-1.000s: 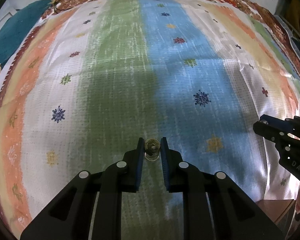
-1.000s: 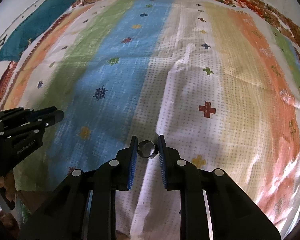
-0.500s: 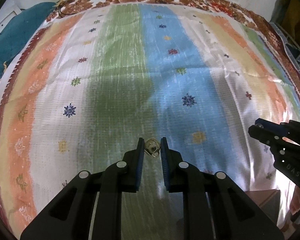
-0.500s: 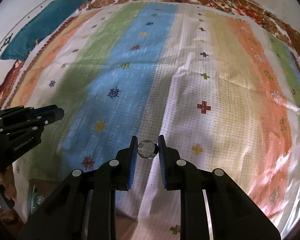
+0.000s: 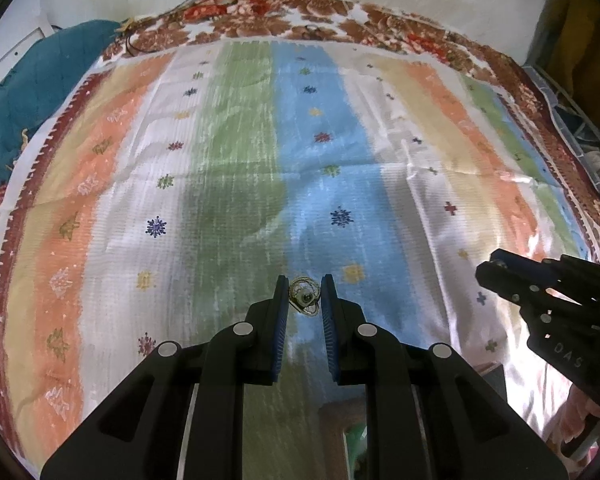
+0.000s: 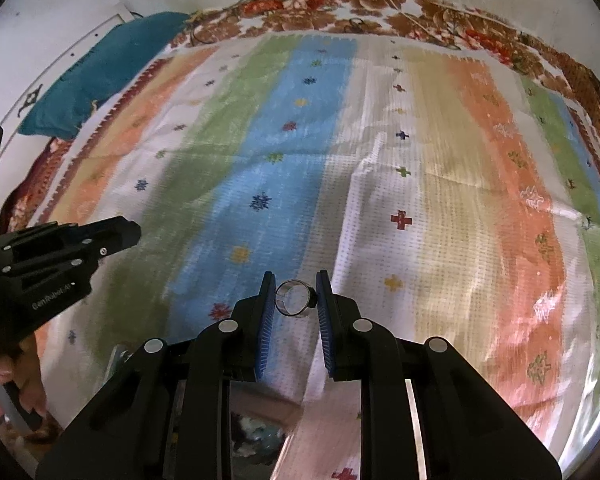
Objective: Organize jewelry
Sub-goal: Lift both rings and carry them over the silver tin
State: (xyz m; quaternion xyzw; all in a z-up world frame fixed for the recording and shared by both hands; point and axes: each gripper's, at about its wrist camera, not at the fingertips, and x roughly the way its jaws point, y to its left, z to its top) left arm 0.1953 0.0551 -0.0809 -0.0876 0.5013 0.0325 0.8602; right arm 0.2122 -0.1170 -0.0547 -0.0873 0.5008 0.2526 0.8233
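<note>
Both tongs (image 5: 304,295) (image 6: 296,294) higher above the striped cloth (image 5: 236,184) than before.

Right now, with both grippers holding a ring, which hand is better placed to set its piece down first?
Neither clearly: left gripper pinches a gold ring, right gripper a silver ring, both above the striped cloth; no jewelry holder shows.

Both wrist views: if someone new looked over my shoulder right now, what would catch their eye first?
Most likely the striped bedspread in green, blue, orange and white, filling both views under a floral border. Next, the small jewelry pinched at the fingertips: a gold ornate ring in the left gripper, and a plain silver ring in the right gripper. A teal pillow sits at the far left corner.
</note>
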